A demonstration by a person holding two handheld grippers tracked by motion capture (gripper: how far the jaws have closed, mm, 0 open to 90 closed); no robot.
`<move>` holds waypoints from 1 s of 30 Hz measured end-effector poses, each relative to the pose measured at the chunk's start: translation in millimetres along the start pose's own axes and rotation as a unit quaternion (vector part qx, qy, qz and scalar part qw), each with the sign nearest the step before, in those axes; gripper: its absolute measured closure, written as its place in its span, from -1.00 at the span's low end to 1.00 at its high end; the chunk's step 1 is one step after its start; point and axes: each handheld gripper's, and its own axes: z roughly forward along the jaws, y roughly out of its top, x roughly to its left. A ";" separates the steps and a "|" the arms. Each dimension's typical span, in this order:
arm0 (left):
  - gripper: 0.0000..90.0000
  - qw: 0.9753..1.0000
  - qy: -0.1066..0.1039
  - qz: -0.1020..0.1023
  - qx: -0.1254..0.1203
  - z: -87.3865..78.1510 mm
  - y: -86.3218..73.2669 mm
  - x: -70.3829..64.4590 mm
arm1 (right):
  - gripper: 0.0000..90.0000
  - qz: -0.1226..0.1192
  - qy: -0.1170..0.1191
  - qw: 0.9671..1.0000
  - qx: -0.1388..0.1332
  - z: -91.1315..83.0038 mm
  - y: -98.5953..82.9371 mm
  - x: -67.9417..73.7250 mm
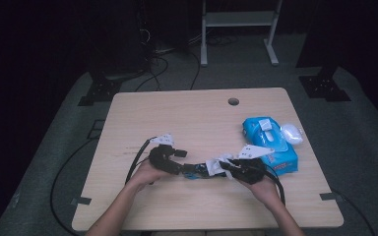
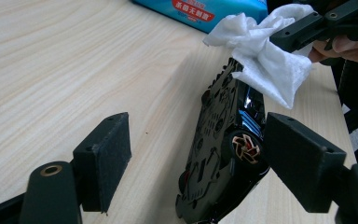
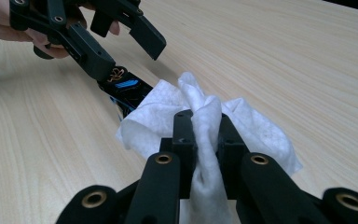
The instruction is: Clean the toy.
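A black toy car (image 2: pixel 219 149) stands tipped on its side on the wooden table (image 1: pixel 177 118), underside facing the left gripper's camera. My left gripper (image 2: pixel 200 140) is open around it: the car's wheel rests against the right jaw and the left jaw stands well clear. In the high view the left gripper (image 1: pixel 187 164) and right gripper (image 1: pixel 222 167) meet near the table's front middle. My right gripper (image 3: pixel 205 121) is shut on a crumpled white wipe (image 3: pixel 261 135), which touches the car's (image 3: pixel 123 86) far end. The left gripper (image 3: pixel 133 58) appears at the upper left of the right gripper view.
A blue pack of wet wipes (image 1: pixel 270 142) lies right of the grippers, with a white rounded object (image 1: pixel 291 132) beside it. A cable hole (image 1: pixel 233 102) sits near the table's far edge. Cables trail from both grippers toward the front edge.
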 end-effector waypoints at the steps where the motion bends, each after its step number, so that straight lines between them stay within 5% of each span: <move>1: -0.50 1.000 0.000 0.000 0.001 0.0 -0.6 -0.4 | 0.81 -0.002 0.000 1.000 -0.001 -0.6 -0.4 0.8; 14: -0.52 1.000 0.004 0.025 0.012 -0.5 -1.4 -10.3 | 0.80 -0.021 -0.006 1.000 -0.004 -8.1 -5.3 12.8; 21: -0.53 1.000 0.002 0.020 0.009 -0.3 -4.5 -10.2 | 0.80 -0.023 -0.003 1.000 0.000 -10.5 -6.7 16.0; 30: -0.50 0.998 0.023 0.043 0.041 6.2 -9.1 -13.2 | 0.79 -0.028 0.000 0.999 0.023 -5.9 -15.0 20.2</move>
